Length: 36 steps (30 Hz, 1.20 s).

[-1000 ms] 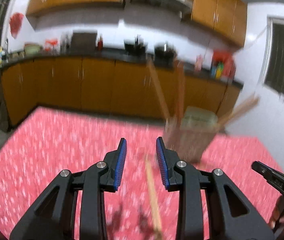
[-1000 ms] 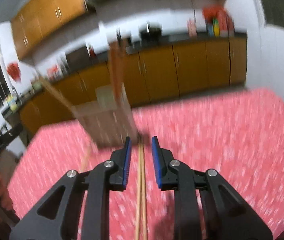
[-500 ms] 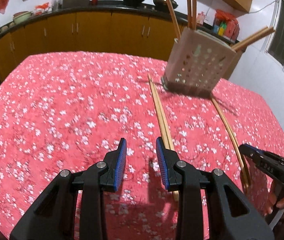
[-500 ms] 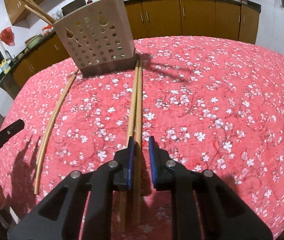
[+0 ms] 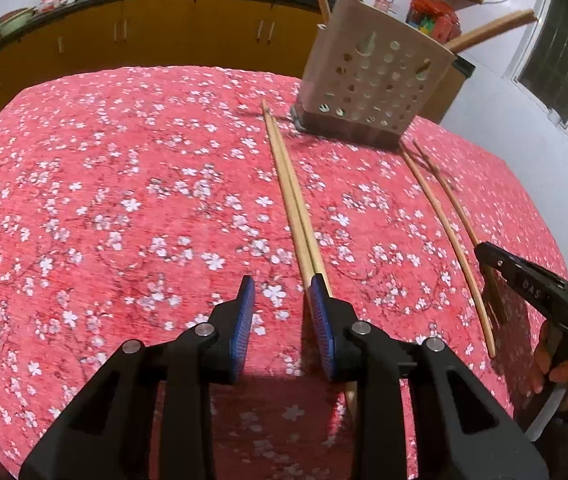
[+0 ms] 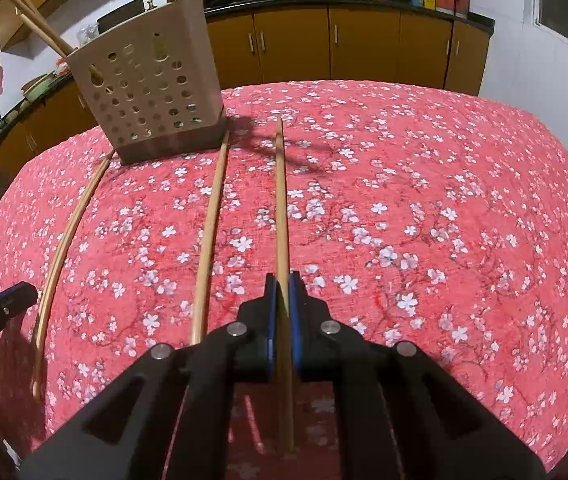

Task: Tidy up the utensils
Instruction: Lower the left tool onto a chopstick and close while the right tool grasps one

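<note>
A beige perforated utensil holder [image 5: 376, 80] [image 6: 151, 80] stands at the table's far side with chopsticks sticking out of it. A pair of wooden chopsticks [image 5: 292, 200] lies flat. It runs under the right finger of my left gripper [image 5: 279, 286], whose jaws are closing with nothing between the blue pads. My right gripper [image 6: 282, 280] is shut on one chopstick [image 6: 281, 200] lying on the cloth. That chopstick's mate [image 6: 209, 220] rests just to the left, apart from it. The left wrist view shows the right gripper [image 5: 524, 280] at the right edge.
The table carries a red cloth with white blossoms [image 5: 123, 200]. Orange cabinets under a dark counter [image 6: 364, 40] with woks stand behind it. A window [image 5: 564, 60] is at the right. A hand [image 5: 564, 368] holds the right gripper. The left gripper's tip [image 6: 3, 300] shows at the left.
Both grippers came down toward the cloth and tilted downward. The right jaws closed on one chopstick of its pair, and the other one slid off to the left. The left jaws narrowed slightly.
</note>
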Each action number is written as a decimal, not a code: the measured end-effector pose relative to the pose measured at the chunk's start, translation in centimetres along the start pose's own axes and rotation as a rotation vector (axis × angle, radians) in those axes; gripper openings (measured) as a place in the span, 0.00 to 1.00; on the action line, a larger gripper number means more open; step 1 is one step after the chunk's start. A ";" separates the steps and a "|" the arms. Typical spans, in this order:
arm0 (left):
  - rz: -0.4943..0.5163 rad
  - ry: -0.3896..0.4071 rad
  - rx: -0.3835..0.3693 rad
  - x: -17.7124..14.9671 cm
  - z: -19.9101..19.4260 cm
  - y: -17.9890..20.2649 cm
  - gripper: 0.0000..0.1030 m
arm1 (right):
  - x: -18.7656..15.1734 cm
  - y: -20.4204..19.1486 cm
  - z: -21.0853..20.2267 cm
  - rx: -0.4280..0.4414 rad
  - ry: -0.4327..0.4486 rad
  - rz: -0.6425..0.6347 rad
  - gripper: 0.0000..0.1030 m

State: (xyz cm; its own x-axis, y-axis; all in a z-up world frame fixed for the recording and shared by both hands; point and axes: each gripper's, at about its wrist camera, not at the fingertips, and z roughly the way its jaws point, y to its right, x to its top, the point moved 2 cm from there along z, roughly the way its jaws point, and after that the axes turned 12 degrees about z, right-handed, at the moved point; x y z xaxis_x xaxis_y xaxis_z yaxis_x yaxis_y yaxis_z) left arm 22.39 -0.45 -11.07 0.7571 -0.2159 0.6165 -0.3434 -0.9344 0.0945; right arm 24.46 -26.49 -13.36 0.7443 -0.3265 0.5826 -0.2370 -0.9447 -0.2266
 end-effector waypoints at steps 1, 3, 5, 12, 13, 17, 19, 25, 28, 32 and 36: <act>0.008 0.000 0.003 0.0 0.1 0.2 0.28 | 0.0 0.0 0.0 -0.001 0.001 -0.001 0.08; 0.016 -0.001 0.002 0.0 0.2 0.4 0.27 | 0.0 0.0 0.0 0.001 0.002 -0.001 0.08; 0.030 -0.004 0.006 0.1 0.3 0.6 0.26 | 0.0 0.0 0.0 0.002 0.001 0.000 0.08; 0.117 -0.021 0.081 0.5 1.1 2.1 0.25 | -0.2 -0.1 -0.2 -0.004 0.006 -0.012 0.08; 0.129 -0.022 0.092 0.6 1.2 2.4 0.25 | -0.3 -0.1 -0.2 -0.003 0.008 -0.018 0.08; 0.164 -0.022 0.138 0.9 1.7 3.1 0.25 | -0.6 -0.3 -0.4 -0.003 0.013 -0.024 0.09; 0.176 -0.017 0.166 1.0 2.0 3.4 0.20 | -0.7 -0.4 -0.4 -0.006 0.018 -0.031 0.09; 0.153 -0.011 0.198 1.2 2.0 2.2 0.08 | -0.5 -0.4 -0.3 0.001 0.017 -0.039 0.08; 0.111 -0.015 0.215 1.0 1.6 0.3 0.08 | -0.1 -0.2 -0.1 -0.004 0.021 -0.042 0.08; 0.048 -0.013 0.219 0.7 1.0 -2.2 0.08 | 0.8 0.3 0.4 -0.016 0.027 -0.032 0.08; 0.026 0.005 0.170 0.6 0.8 -3.1 0.08 | 1.6 1.1 0.9 -0.022 0.032 0.006 0.08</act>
State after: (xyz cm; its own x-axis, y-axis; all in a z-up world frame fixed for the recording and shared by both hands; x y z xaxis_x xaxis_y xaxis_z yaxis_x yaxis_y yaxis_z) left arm 24.40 2.10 -11.61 0.7464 -0.2396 0.6209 -0.2634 -0.9631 -0.0549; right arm 25.88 -28.05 -13.39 0.7229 -0.3322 0.6058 -0.2548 -0.9432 -0.2132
